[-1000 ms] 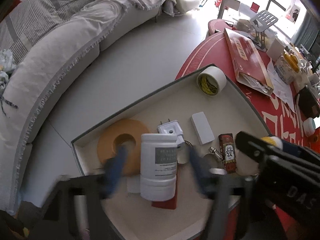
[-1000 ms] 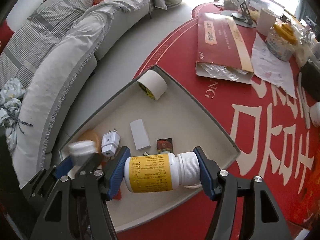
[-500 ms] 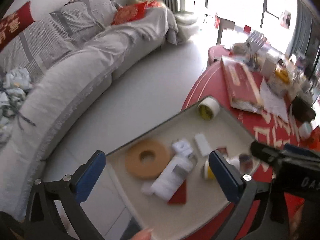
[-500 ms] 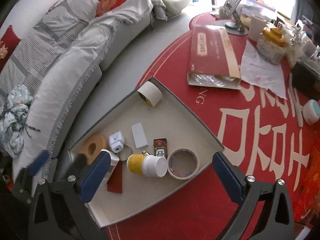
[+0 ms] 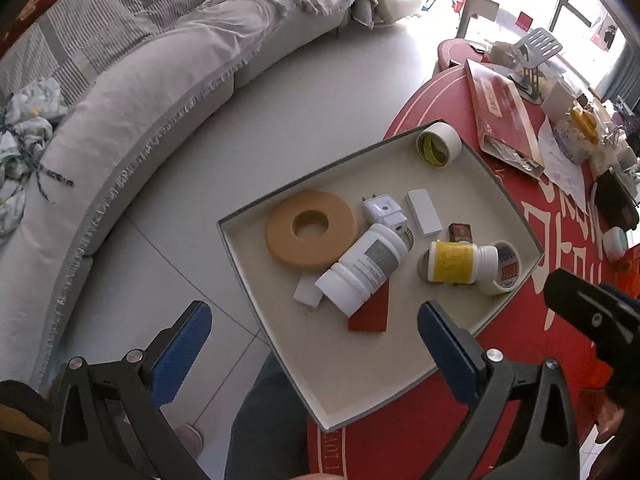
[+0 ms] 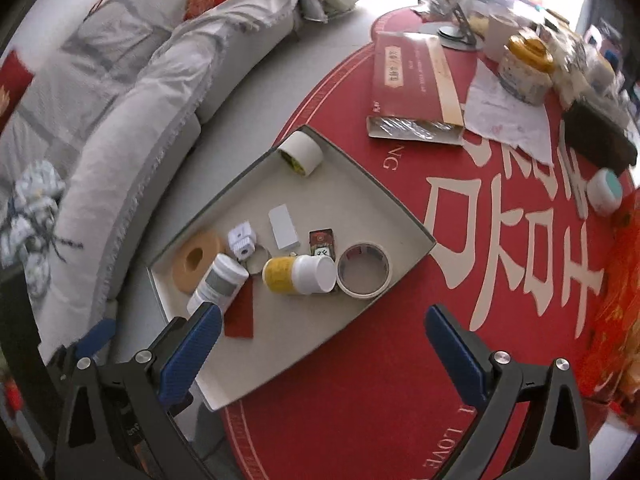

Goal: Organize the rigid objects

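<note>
Grey sofa [image 5: 168, 92], red tablecloth [image 6: 400, 380], flat red box [image 6: 408, 80] beyond.

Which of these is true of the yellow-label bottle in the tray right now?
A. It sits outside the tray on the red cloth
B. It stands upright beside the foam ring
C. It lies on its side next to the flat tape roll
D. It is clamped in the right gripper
C. The yellow-label bottle lies on its side in the tray, cap against the flat tape roll; the right gripper is open and empty.
</note>
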### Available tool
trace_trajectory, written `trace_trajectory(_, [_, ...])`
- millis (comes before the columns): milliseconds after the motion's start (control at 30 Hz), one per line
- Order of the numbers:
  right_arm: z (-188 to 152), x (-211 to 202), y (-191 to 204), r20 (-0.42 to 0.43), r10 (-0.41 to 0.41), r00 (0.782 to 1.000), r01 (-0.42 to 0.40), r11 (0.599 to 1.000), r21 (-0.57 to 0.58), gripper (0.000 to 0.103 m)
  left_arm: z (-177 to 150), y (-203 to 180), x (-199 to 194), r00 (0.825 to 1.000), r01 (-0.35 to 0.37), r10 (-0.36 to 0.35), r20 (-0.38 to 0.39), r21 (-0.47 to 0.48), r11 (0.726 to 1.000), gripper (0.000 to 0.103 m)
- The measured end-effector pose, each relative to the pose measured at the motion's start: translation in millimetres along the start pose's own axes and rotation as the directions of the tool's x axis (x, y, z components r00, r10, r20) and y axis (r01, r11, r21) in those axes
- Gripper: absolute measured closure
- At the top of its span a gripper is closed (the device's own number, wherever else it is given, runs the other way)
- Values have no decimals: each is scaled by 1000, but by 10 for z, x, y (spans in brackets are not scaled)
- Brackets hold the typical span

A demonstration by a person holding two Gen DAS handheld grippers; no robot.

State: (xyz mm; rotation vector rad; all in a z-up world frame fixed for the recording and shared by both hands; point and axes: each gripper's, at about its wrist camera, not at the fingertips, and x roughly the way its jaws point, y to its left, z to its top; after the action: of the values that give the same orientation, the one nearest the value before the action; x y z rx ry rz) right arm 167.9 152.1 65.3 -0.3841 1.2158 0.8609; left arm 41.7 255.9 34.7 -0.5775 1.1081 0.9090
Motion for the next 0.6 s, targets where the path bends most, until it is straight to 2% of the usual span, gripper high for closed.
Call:
trace_trajectory(233, [-18,-7,95,-16,-12,1000,12,999,-36,1,5,32,-3,1000,18,-18,-14,-6,1000,0])
trace_trajectory(600, [-33,34,111,-47,-21,999,20,999,-31,1,-8,17,-7,1000,22,-22,-21,1,1000,0])
